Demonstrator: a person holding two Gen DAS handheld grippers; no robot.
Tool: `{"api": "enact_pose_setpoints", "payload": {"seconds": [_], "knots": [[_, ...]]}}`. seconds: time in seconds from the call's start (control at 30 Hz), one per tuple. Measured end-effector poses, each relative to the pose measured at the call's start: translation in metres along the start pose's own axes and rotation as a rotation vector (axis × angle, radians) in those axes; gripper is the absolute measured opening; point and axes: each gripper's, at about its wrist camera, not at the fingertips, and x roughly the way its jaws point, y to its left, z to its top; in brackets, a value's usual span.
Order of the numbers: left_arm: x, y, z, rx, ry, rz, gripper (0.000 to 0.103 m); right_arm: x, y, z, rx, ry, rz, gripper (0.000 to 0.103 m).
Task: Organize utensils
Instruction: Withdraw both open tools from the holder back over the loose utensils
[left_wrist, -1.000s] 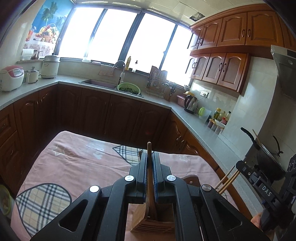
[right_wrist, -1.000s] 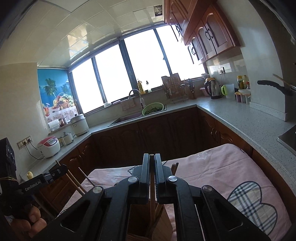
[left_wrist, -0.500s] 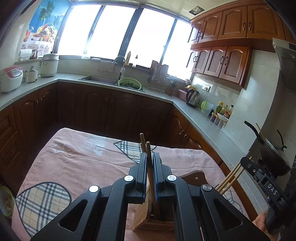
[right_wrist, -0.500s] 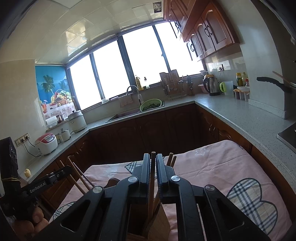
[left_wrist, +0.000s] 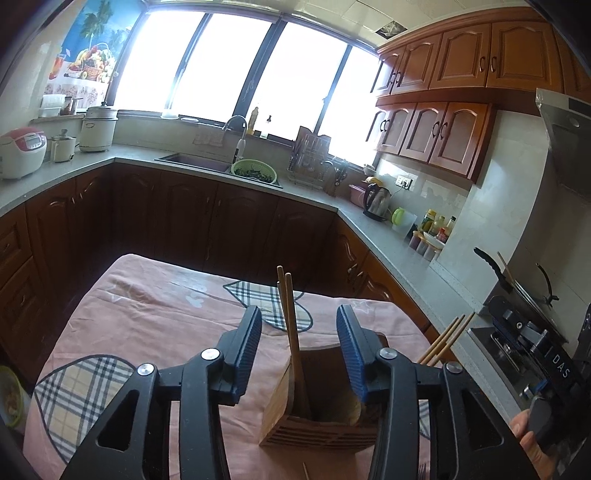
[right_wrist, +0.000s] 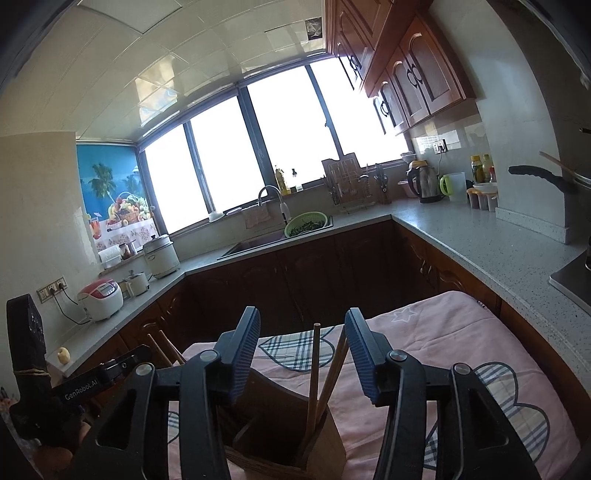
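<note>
We see a slatted wooden holder (left_wrist: 317, 428) with plain wooden chopsticks (left_wrist: 291, 325) at twelve o'clock, on soft pink cloth (left_wrist: 155, 325) with checked patches. Our gripper fingers (left_wrist: 243, 354) look matt black plastic with ribbed blue pads. The speckled stone counter (right_wrist: 480, 243) shines.

My worktop (left_wrist: 155, 317) was covered by a pink cloth (left_wrist: 122, 332) with plaid heart patches (left_wrist: 70, 387) and pale stars. On the cloth stood a wooden utensil holder (left_wrist: 317, 428) with slatted sides. A thin wooden stick (left_wrist: 306, 473) lay just in front of it.
</note>
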Motion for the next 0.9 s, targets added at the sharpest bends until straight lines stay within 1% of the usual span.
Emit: {"api": "enact_pose_setpoints", "payload": {"seconds": [0.03, 0.07, 0.1, 0.17, 0.2, 0.3, 0.43, 0.53, 0.67, 0.9], "knots": [[-0.008, 0.001, -0.003, -0.006, -0.003, 0.004, 0.067, -0.005, 0.001, 0.001, 0.005, -0.008, 0.001, 0.068], [-0.018, 0.003, -0.006, -0.014, -0.009, 0.010, 0.073, -0.012, 0.001, 0.002, 0.010, -0.021, 0.006, 0.082], [-0.027, 0.005, -0.010, -0.023, -0.016, 0.015, 0.079, -0.019, 0.001, 0.002, 0.012, -0.035, 0.010, 0.094], [-0.044, 0.010, -0.018, -0.030, -0.017, 0.036, 0.084, -0.034, 0.002, -0.002, 0.008, -0.060, 0.018, 0.101], [-0.052, 0.011, -0.023, -0.031, -0.011, 0.049, 0.087, -0.041, 0.003, -0.005, 0.004, -0.063, 0.019, 0.102], [-0.074, 0.017, -0.038, -0.043, 0.017, 0.066, 0.087, -0.055, 0.007, -0.018, -0.005, -0.029, 0.030, 0.103], [-0.103, 0.019, -0.055, -0.052, 0.056, 0.097, 0.087, -0.068, 0.011, -0.040, -0.003, 0.064, 0.056, 0.103], [-0.122, 0.019, -0.067, -0.062, 0.086, 0.109, 0.087, -0.078, 0.012, -0.057, -0.001, 0.125, 0.060, 0.103], [-0.146, 0.016, -0.082, -0.057, 0.124, 0.120, 0.087, -0.095, 0.012, -0.077, -0.005, 0.174, 0.049, 0.103], [-0.166, 0.006, -0.094, -0.044, 0.176, 0.132, 0.087, -0.119, 0.017, -0.111, -0.011, 0.241, 0.041, 0.103]]}}
